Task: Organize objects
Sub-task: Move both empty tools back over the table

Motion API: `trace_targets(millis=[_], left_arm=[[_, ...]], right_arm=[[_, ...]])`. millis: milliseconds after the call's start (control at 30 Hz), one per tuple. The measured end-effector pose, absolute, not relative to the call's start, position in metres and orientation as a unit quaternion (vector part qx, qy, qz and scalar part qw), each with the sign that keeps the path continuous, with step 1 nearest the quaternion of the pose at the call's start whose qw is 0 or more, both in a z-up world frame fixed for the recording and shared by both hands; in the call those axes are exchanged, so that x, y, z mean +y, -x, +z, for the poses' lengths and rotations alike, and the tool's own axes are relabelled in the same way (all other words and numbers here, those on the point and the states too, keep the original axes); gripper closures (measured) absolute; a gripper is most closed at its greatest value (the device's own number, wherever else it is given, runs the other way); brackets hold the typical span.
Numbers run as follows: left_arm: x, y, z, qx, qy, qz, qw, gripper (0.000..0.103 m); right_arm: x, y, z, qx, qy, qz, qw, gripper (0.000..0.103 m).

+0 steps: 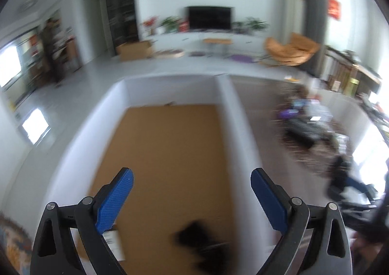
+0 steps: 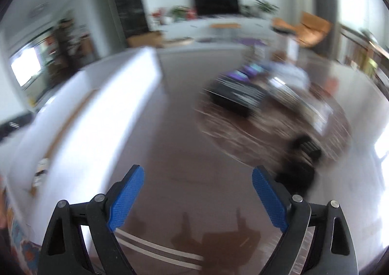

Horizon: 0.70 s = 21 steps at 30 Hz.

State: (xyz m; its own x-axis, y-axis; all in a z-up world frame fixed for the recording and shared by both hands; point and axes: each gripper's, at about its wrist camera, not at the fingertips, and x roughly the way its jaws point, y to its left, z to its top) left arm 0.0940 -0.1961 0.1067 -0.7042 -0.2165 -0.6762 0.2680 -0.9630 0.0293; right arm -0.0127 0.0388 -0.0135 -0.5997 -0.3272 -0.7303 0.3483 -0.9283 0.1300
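Observation:
My left gripper [image 1: 192, 177] hangs open over a white-walled box [image 1: 116, 114] with a brown cardboard floor; nothing sits between its blue pads. A blurred black object [image 1: 201, 245] lies on the box floor just below the fingers. In the right wrist view my right gripper [image 2: 198, 175] is open and empty above the dark brown table [image 2: 175, 153]. The same white box [image 2: 97, 117] stands to its left. A small black object [image 2: 301, 165] lies just right of the right finger. Farther off, a blurred pile with a black boxy item [image 2: 238, 97] and purple and white things rests on a round mat.
The round patterned mat [image 2: 267, 134] covers the table's far right. The pile also shows in the left wrist view [image 1: 304, 126], right of the box wall. Beyond the table lie a pale floor, a television, plants and an orange chair [image 1: 289, 48]. A white label [image 1: 111, 238] lies in the box.

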Motion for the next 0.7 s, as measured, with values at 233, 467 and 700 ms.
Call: trace_targets(millis=[233, 467, 700], left_arm=[[-0.077, -0.074, 0.107, 0.011, -0.376, -0.927, -0.009, 0.004], [-0.041, -0.054, 0.067, 0.014, -0.412, -0.911, -0.028, 0.004], [-0.038, -0.033, 0.028, 0.011, -0.431, -0.902, 0.005, 0.004]], right_arm=[[0.11, 0.009, -0.043, -0.045, -0.426, -0.896, 0.12, 0.012], [0.135, 0.01, -0.046, -0.079, -0.428, -0.897, 0.076, 0.012], [0.153, 0.008, -0.052, -0.113, -0.442, -0.889, 0.036, 0.012]])
